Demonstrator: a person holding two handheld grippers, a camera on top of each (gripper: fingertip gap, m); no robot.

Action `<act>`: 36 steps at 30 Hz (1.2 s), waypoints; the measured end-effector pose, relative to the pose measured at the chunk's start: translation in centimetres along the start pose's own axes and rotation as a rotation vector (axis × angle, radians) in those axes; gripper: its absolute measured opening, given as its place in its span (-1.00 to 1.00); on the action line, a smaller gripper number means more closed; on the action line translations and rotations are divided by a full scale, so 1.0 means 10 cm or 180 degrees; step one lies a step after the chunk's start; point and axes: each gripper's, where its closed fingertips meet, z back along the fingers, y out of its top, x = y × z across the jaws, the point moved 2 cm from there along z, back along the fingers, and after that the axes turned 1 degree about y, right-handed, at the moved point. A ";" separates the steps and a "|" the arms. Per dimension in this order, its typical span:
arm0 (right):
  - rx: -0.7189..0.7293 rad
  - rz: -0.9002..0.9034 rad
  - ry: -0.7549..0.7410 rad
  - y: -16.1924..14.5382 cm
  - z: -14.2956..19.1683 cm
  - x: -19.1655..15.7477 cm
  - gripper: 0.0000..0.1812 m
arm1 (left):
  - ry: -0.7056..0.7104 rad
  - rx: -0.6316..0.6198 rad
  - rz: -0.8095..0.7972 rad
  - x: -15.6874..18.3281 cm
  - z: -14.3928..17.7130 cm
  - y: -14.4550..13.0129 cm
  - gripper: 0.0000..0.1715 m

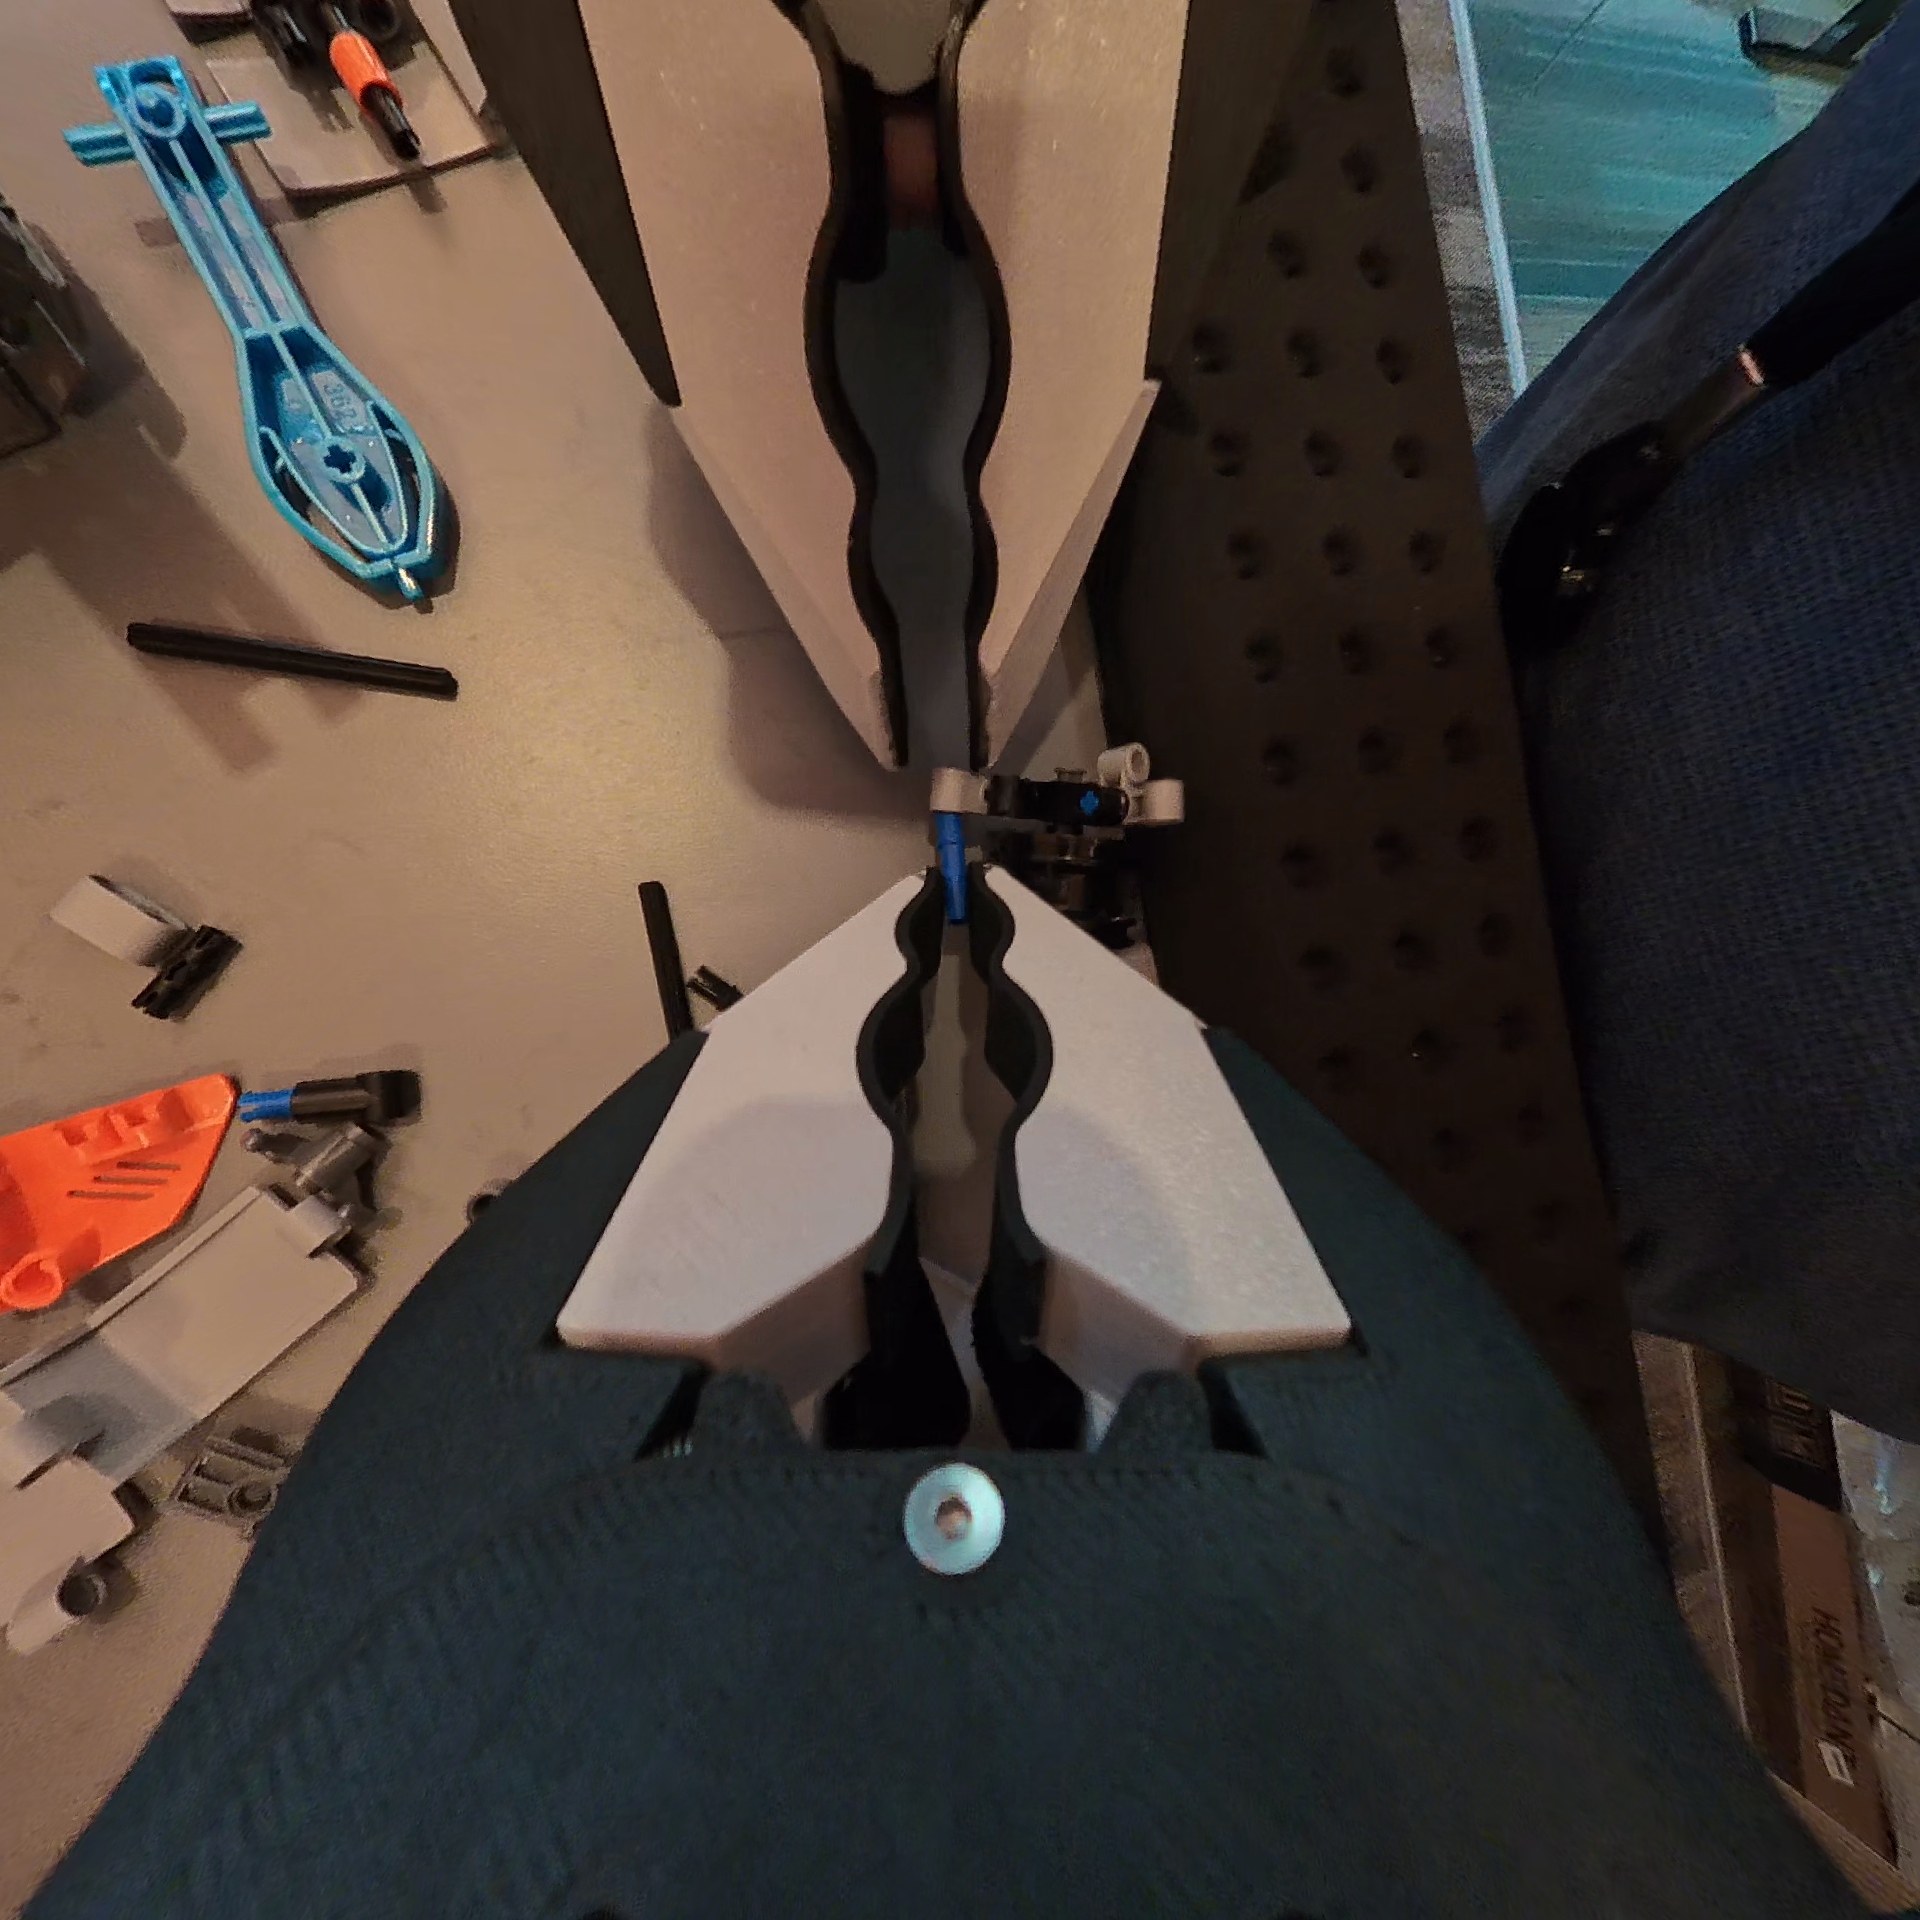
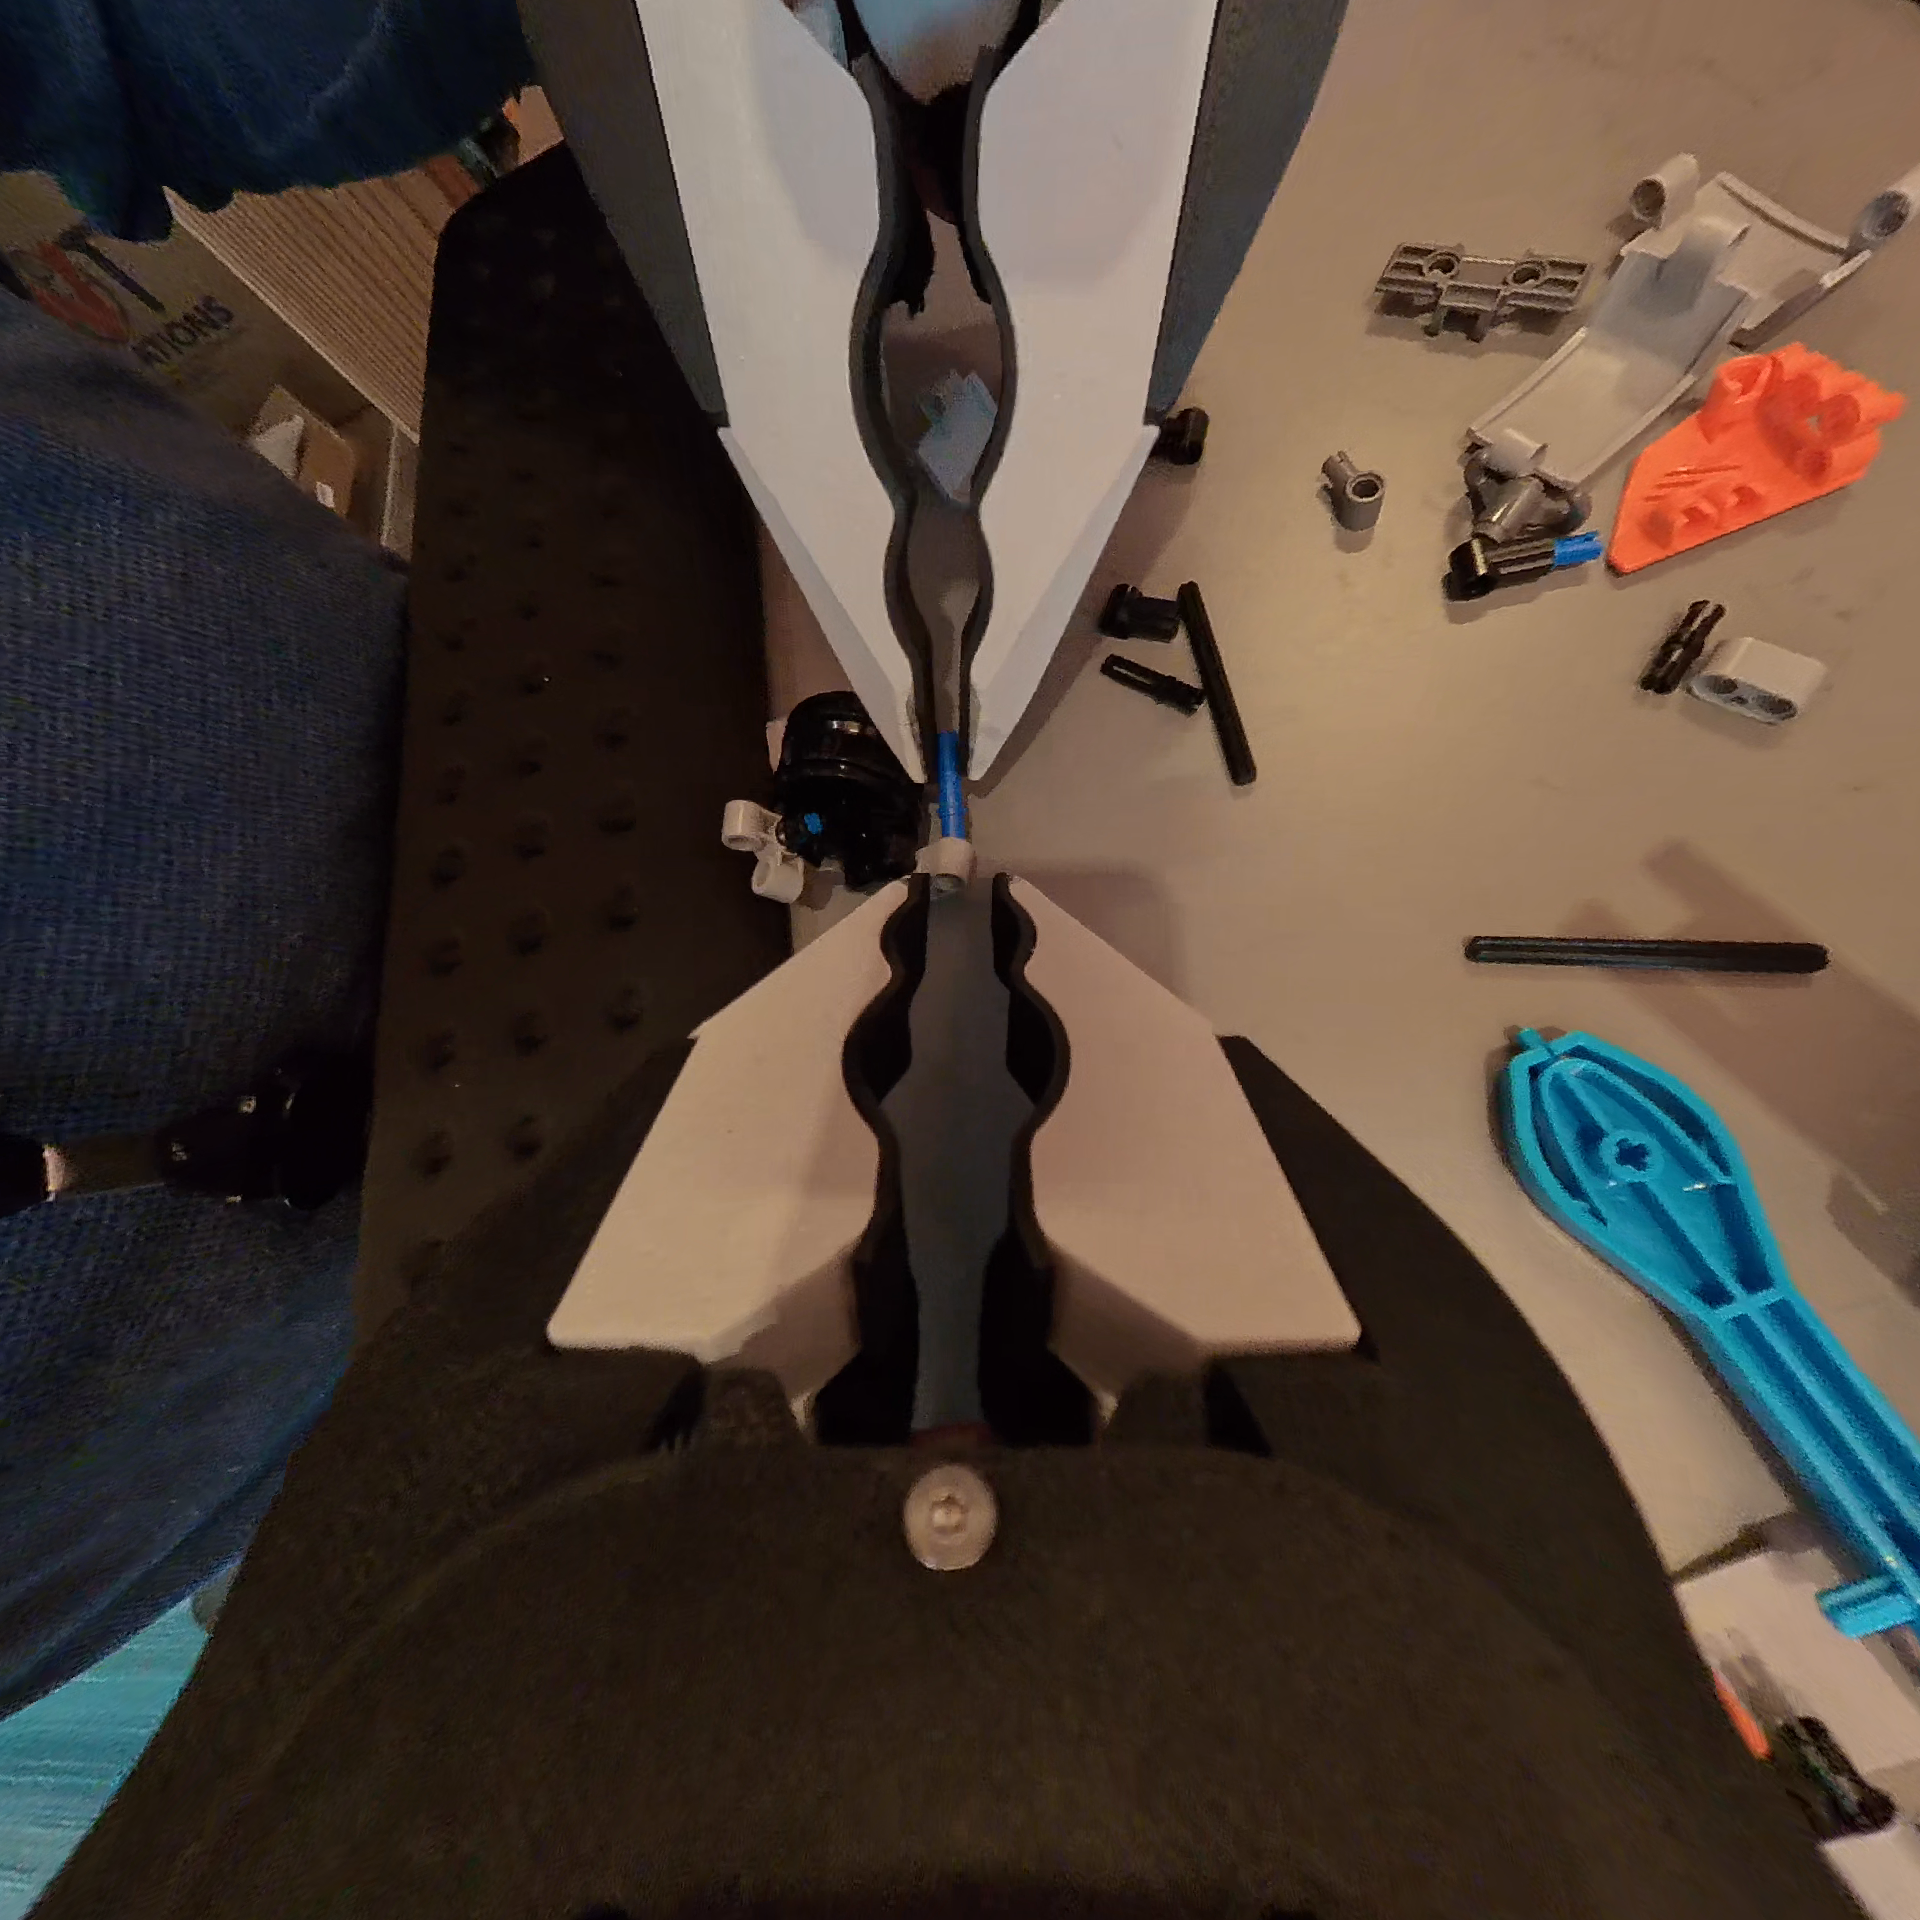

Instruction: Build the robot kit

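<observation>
Nearest the lens in the left wrist view, the dark printed body and pale fingers of the left gripper (image 1: pixel 953 894) are seen, its jaws closed tight on a blue pin (image 1: pixel 949 847). The pin's far end is entered in a grey connector (image 1: pixel 958 795), with a short length of blue shaft left showing between the connector and the fingertips. The connector forms one end of a small assembly (image 1: pixel 1049 805) of black and pale grey pieces, which is held at the table (image 1: pixel 623 727) edge, over a black perforated surface (image 1: pixel 1351 623). The right gripper (image 2: pixel 953 883) is met tip to tip with the left one. Its jaws stand slightly apart with the connector right at their tips, and it cannot be told whether the connector is pinched or only touched. Loose parts are spread over the table well apart from the grippers: a long bright blue piece (image 1: pixel 312 416), a black axle (image 1: pixel 291 660), an orange panel (image 1: pixel 94 1174) and several grey pieces. A person's dark blue clothing (image 1: pixel 1714 727) is seen beyond the perforated surface.
</observation>
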 end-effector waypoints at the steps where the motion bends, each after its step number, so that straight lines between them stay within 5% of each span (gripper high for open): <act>1: -0.0008 -0.0004 0.0033 -0.01 0.00 -0.02 -0.89 | 0.0012 -0.0005 0.0002 0.00 -0.01 -0.01 -0.98; 36: -0.0052 -0.0382 0.0165 -0.06 0.06 -0.14 -0.72 | 0.0116 0.0384 0.0168 0.15 0.03 0.01 -0.97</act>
